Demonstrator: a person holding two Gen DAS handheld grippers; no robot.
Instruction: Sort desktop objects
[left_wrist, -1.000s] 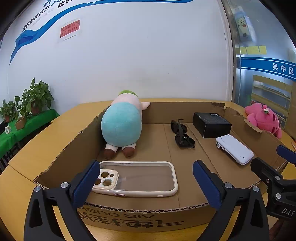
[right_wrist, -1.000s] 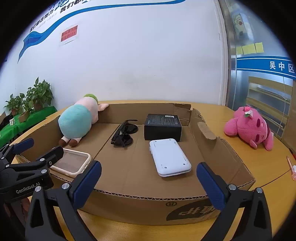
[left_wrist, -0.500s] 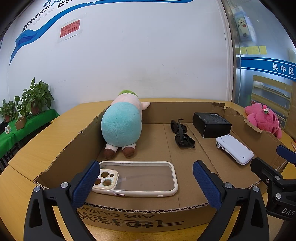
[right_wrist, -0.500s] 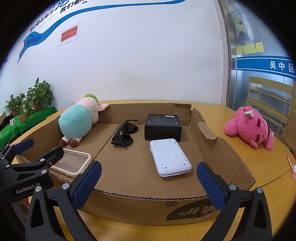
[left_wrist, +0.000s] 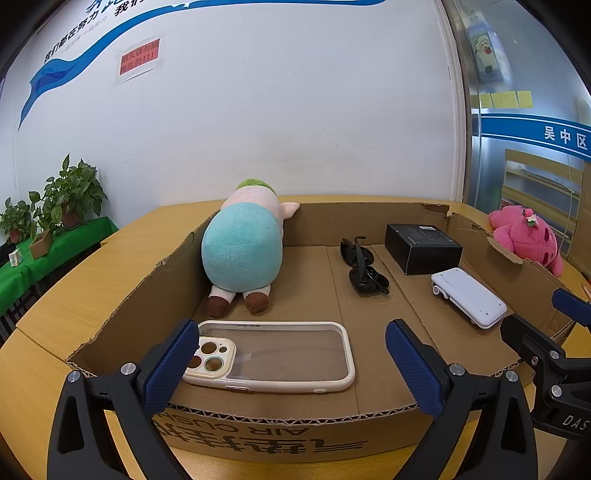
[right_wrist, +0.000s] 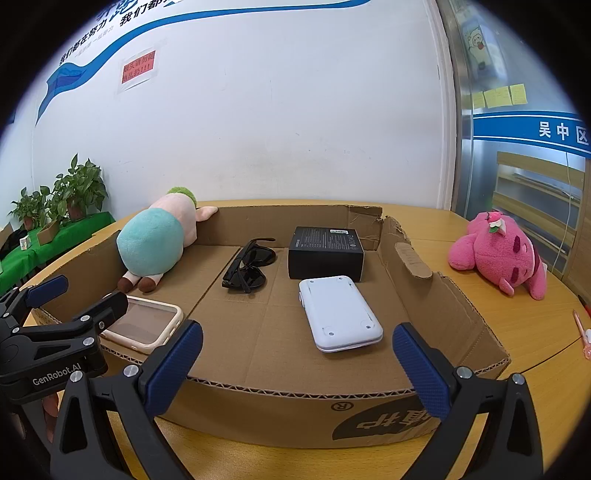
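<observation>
Left gripper (left_wrist: 288, 363): we hold it spread wide and empty, low at the near wall of the cardboard tray (left_wrist: 122, 306), lined up on the phone case (left_wrist: 271, 356) lying flat just inside.
Right gripper (right_wrist: 293, 365): also spread and empty, facing the white device (right_wrist: 338, 314), so either hand can reach in.
Already in tray: 5 things, with the teal plush (left_wrist: 242, 247) against the far-left corner, then sunglasses (left_wrist: 364, 269) and black box (left_wrist: 423, 247), laid apart for clear grasps.
Left out: the pink plush (right_wrist: 500, 251) lies on the table (right_wrist: 517, 317) right of the tray, probably next.
Near right edge: a pen, perhaps; too blurred.
</observation>
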